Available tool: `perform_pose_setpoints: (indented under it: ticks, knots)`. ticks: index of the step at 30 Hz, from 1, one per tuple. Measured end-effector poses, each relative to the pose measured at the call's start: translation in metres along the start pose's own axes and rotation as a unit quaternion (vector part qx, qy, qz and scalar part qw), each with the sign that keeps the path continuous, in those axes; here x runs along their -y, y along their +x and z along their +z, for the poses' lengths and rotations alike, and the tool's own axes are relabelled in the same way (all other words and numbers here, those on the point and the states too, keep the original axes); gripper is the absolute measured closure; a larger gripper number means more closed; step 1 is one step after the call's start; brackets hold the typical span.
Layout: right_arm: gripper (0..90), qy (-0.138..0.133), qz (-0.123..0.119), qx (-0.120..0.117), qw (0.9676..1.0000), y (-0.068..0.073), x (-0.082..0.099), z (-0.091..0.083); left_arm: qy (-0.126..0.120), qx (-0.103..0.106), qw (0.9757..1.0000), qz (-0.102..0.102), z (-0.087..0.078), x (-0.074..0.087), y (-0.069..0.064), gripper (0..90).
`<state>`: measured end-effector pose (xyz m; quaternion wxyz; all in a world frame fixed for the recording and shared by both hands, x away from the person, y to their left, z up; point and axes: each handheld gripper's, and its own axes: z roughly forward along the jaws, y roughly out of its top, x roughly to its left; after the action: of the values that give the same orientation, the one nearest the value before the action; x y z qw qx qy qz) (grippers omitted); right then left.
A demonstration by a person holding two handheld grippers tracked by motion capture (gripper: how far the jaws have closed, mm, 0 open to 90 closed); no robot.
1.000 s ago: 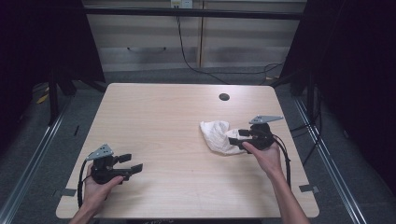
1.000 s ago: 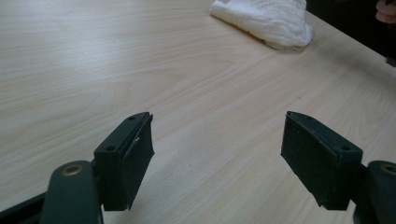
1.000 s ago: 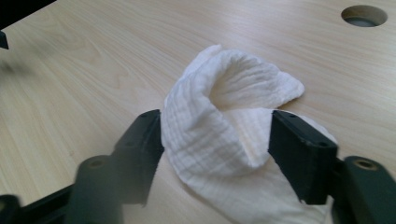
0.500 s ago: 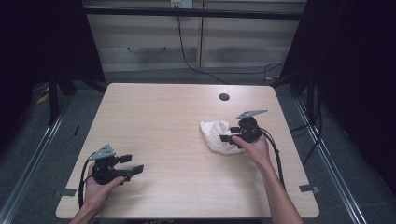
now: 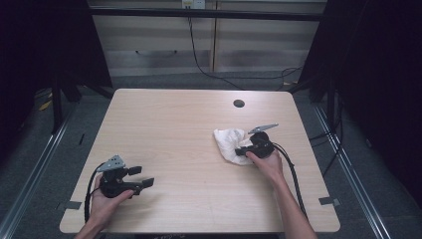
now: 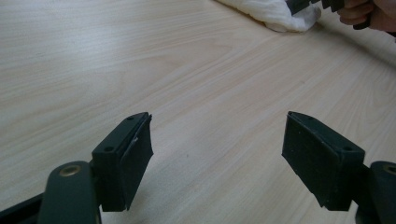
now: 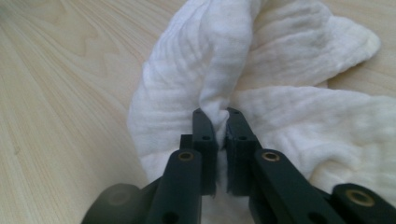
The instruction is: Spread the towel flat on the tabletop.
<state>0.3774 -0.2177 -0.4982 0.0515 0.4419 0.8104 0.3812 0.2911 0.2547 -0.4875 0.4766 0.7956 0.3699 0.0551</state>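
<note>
Two black jaws of the right gripper (image 7: 217,116) stand pressed together on a raised fold of the white cloth (image 7: 289,93), pinching the fabric between their tips; the cloth bunches up around them and spreads crumpled over the pale wood; in the high view the right gripper (image 5: 244,149) and the right hand (image 5: 267,162) behind it sit at the cloth's (image 5: 228,142) near right edge, on the right half of the table (image 5: 189,124); a dark round hole (image 5: 239,103) lies beyond, near the far edge; well apart, at the near left corner, the left hand (image 5: 107,201) holds the left gripper (image 5: 142,177), its jaws spread wide over bare tabletop, nothing between them.
</note>
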Motion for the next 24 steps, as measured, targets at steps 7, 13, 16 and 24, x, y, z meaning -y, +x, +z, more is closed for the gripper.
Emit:
perform_pose_setpoints:
  ticks: [7,13,16,24]
  knots:
    - [87.1,0.0,-0.002,0.002,1.0,0.007,0.003,0.001,-0.004,0.004,1.0,-0.005,-0.001,0.0,0.001,23.8]
    - [87.1,-0.017,0.003,-0.025,0.9995,0.017,0.011,0.005,-0.007,0.011,0.9994,-0.033,-0.001,0.0,0.004,23.9]
    - [87.1,-0.017,-0.001,-0.032,0.9994,0.024,0.014,0.005,-0.005,0.014,0.9995,-0.029,-0.001,0.0,0.003,23.9]
    - [87.1,-0.01,-0.028,-0.042,0.9987,0.046,0.021,0.004,-0.002,0.016,0.9996,-0.024,0.0,0.0,0.002,24.5]
